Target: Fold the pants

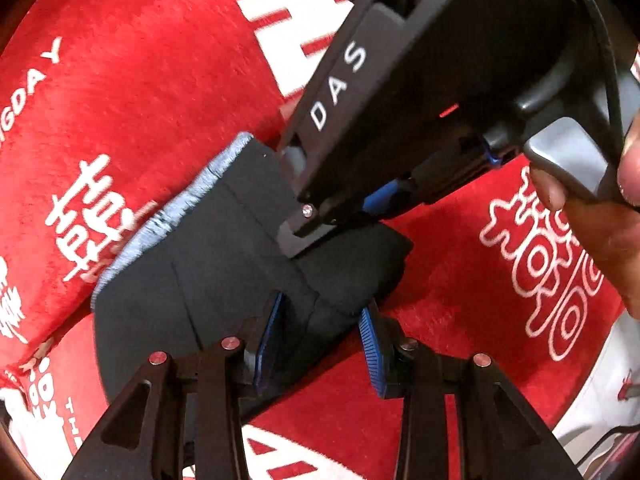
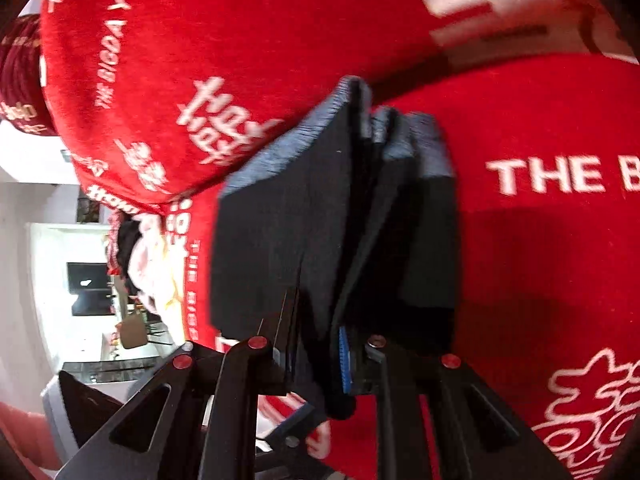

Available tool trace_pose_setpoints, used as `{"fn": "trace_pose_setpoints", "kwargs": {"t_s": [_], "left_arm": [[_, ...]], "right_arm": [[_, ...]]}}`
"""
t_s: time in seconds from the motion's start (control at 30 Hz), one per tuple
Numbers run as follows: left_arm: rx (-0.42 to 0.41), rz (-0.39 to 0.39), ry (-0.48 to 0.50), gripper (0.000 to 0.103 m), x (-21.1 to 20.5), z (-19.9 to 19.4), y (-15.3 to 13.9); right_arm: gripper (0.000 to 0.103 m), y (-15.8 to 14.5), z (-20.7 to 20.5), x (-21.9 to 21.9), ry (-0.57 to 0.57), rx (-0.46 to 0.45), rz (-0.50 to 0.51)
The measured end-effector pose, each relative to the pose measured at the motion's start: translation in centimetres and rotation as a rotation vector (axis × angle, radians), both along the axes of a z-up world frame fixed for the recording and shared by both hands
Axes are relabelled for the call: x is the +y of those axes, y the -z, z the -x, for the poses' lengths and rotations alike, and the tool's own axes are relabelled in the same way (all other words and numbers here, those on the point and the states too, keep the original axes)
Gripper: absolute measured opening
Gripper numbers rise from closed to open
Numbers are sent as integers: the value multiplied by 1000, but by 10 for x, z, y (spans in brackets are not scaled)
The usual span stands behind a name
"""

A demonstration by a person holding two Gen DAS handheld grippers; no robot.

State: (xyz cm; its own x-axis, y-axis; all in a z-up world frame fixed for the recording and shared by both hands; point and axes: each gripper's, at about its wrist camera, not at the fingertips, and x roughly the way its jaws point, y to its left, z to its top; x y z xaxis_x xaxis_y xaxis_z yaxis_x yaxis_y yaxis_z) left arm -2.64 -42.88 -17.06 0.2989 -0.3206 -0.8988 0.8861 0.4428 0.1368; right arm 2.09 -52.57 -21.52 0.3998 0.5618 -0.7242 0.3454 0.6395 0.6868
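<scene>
Item: dark pants (image 1: 224, 280), folded into a thick, compact bundle with a pale blue-grey ribbed waistband (image 1: 160, 224) along one edge. In the left wrist view the bundle sits at centre frame, its long axis running from lower left to upper right, the waistband edge facing the upper left. In the right wrist view the pants (image 2: 288, 232) occupy the centre, stacked layers seen edge-on, the long axis running from the bottom centre up toward the top centre, the ribbed band (image 2: 288, 144) at the upper left end.

Left gripper (image 1: 320, 344): bottom centre of its own view, blue pads partly spread, cloth of the lower end of the bundle lying between them; the left pad (image 1: 268, 344) is against the fabric, while the right pad (image 1: 370, 348) shows a little gap, so a firm pinch cannot be confirmed.

Right gripper (image 2: 316, 356): jaws narrowly set, pinching several layers of the pants at bottom centre of its own view. In the left wrist view this gripper (image 1: 336, 216) enters from the upper right, body lettered "DAS", its tip on the bundle's upper right end, a hand (image 1: 600, 216) on its handle at right.

Setting: red blanket (image 1: 160, 80) with white lettering and characters beneath; a room interior (image 2: 92, 280) is dimly visible at left in the right wrist view.
</scene>
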Motion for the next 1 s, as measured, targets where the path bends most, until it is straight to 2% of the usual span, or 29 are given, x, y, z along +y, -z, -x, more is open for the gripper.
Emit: {"fn": "trace_pose_setpoints", "kwargs": {"t_s": [0.03, 0.07, 0.1, 0.17, 0.2, 0.23, 0.4, 0.47, 0.57, 0.87, 1.0], "left_arm": [[-3, -13, 5, 38, -1, 1, 4], [-14, -25, 10, 39, -1, 3, 7], [-23, -30, 15, 44, -1, 4, 7], [-3, -15, 17, 60, 4, 3, 2], [3, -9, 0, 74, 8, 0, -1], [6, -1, -12, 75, 12, -2, -3], [49, -9, -89, 75, 41, -24, -16], [80, -12, -142, 75, 54, -38, -19], [139, -26, -232, 75, 77, -62, -19], [222, -57, -374, 75, 123, -97, -13], [270, -77, -435, 75, 141, -110, -8]], "right_arm": [[20, 13, 2, -4, 3, 34, 12], [20, 13, 2, -4, 3, 34, 12], [20, 18, 3, -4, 9, 37, 6], [21, 19, 5, -2, 18, 32, 9], [24, 18, 7, -2, 22, 30, 17], [25, 16, 8, 0, 27, 32, 29], [31, 7, 21, 3, 45, 46, 119], [40, 2, 25, 6, 56, 63, 194], [42, -8, 31, 13, 59, 93, 332], [43, -5, 42, 29, 104, 190, 412], [49, -6, 38, 32, 125, 231, 450]]}}
